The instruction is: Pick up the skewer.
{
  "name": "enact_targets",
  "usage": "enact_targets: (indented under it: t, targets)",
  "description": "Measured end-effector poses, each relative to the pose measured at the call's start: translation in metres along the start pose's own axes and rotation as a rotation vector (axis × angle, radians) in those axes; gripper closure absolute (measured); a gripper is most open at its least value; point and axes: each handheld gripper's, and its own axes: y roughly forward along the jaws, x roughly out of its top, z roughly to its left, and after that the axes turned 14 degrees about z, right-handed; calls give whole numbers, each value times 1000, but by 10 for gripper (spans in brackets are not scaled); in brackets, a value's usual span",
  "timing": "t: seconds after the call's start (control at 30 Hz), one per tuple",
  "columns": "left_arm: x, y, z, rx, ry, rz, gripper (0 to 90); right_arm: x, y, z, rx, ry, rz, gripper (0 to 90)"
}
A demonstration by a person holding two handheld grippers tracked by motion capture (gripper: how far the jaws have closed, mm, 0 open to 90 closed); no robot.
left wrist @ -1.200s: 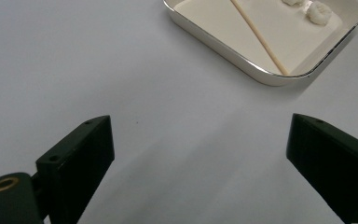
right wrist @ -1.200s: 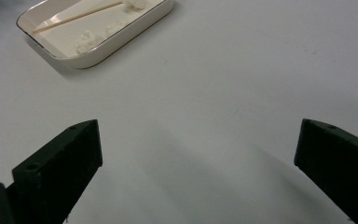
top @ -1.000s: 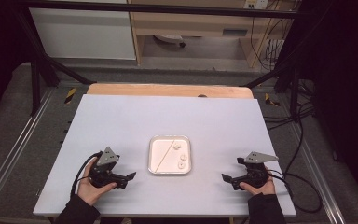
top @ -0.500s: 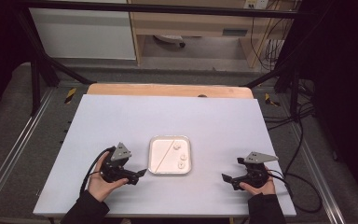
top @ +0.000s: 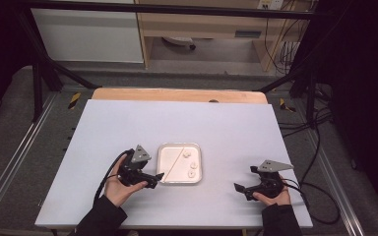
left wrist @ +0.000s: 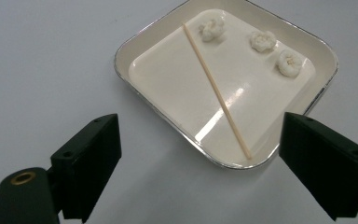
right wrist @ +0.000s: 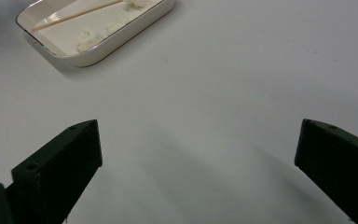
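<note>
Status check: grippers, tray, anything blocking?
Left gripper open, jaws closing slightly, at tray edge. Right gripper open, empty. Skewer, three dough pieces in tray. Nothing blocking.

No readable text, label, brand, number or sign appears anywhere.

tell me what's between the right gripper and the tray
Nothing: in the high view, bare white table runs from the right gripper to the tray; the right gripper view agrees.
</note>
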Motion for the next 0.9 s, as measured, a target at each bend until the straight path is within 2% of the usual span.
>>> enact_targets:
  t: [0.23,0.37,0.67,0.9]
  targets:
    - [13,12,-7,10,-1,39,212,0,1,0,1,0,1,12]
    - [20,17,-11,10,-10,41,255,0,1,0,0,-3,1,12]
    - [28,33,-19,31,-13,70,457,0,1,0,2,-3,0,11]
    - [29,42,-25,38,-5,100,569,0,1,0,5,-1,2,11]
